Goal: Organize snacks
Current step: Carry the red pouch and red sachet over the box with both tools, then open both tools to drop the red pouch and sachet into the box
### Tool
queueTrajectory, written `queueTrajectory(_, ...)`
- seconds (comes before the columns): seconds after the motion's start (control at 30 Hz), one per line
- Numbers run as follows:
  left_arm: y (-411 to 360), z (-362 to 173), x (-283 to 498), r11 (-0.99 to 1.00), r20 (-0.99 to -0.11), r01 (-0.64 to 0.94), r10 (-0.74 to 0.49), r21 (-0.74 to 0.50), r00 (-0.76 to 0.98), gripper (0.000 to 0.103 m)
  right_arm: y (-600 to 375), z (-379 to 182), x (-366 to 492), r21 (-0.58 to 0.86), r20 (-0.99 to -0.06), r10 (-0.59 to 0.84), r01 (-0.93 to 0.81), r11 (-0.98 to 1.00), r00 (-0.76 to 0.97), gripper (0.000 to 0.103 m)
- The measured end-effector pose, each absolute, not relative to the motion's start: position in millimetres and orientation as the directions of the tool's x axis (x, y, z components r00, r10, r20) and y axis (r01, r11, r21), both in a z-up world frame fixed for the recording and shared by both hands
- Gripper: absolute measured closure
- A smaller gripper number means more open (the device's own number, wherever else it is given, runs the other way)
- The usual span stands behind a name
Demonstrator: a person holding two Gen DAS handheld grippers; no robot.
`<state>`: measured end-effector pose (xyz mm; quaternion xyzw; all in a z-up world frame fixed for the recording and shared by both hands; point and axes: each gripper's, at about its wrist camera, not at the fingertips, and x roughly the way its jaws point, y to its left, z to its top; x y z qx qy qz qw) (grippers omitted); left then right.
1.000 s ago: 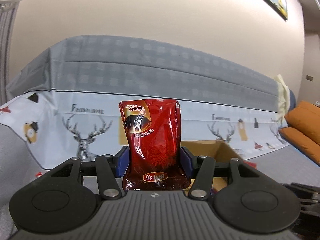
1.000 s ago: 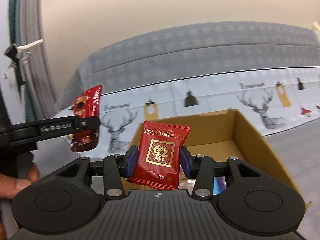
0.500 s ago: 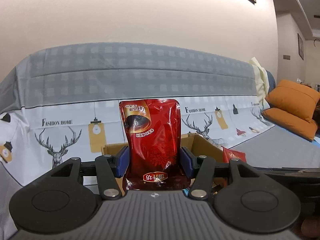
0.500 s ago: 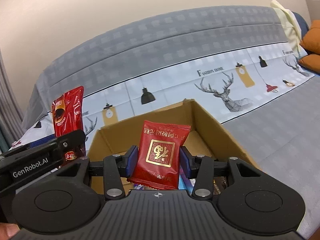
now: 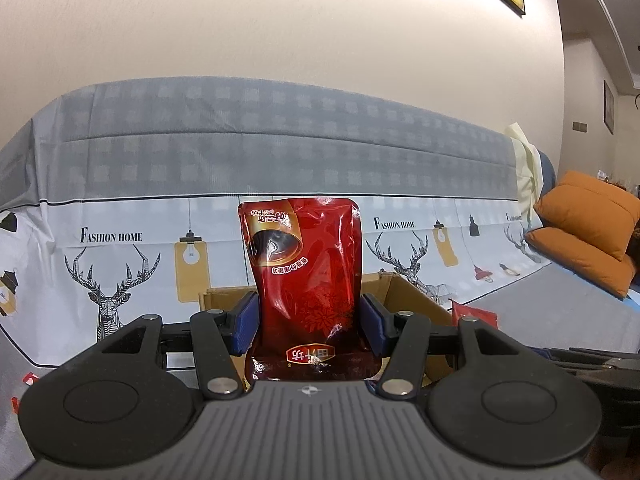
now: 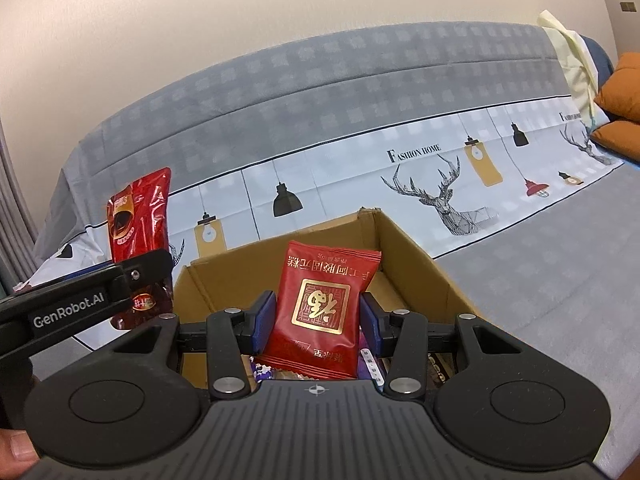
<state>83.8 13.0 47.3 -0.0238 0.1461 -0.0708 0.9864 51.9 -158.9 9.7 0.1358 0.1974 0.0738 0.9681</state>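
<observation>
My left gripper [image 5: 308, 320] is shut on a tall dark red foil pouch [image 5: 306, 276], held upright in front of an open cardboard box [image 5: 404, 292]. In the right wrist view the same pouch [image 6: 138, 220] and left gripper [image 6: 148, 276] show at the left, beside the box's left wall. My right gripper [image 6: 316, 320] is shut on a red square snack packet with a gold emblem [image 6: 324, 308], held upright over the open cardboard box [image 6: 420, 272]. Several wrapped snacks [image 6: 370, 364] lie inside the box under the packet.
The box stands on a grey sofa seat [image 6: 560, 248] against a cover printed with deer and lamps [image 5: 112, 264]. Orange cushions [image 5: 588, 228] lie at the right. The right-hand packet's corner [image 5: 474, 314] shows past the box. A thumb [image 6: 16, 448] is at lower left.
Both views have shifted, and the box sits more central and closer in them. The left pouch now stands beside the box's left wall. Both grippers stay shut on their packets.
</observation>
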Motion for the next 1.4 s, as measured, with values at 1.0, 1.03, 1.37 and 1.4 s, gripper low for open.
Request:
queueTrajectory(1.0,11,45,96,0.988,-0.294,0.125,-0.147,-0.091,0.944,0.044,-148,14,47,0.236,-0.347,0.177,-0.097,0.967,0.921,0.055)
queueTrajectory(1.03,11,45,96,0.988,-0.294,0.125,-0.147,-0.092,0.945,0.044,-148,14,47,0.236,-0.346,0.178,-0.098,0.967,0.921,0.055)
queueTrajectory(1.37,12,46,95,0.987,-0.292,0.121,-0.146,-0.104,0.945,0.044,-143,15,44,0.223,-0.343,0.174,-0.1,0.97,0.923,0.055)
queueTrajectory(1.4,12,46,94,0.987,-0.291,0.121,-0.146,-0.104,0.945,0.044,-143,15,44,0.222,-0.343,0.174,-0.101,0.97,0.923,0.055)
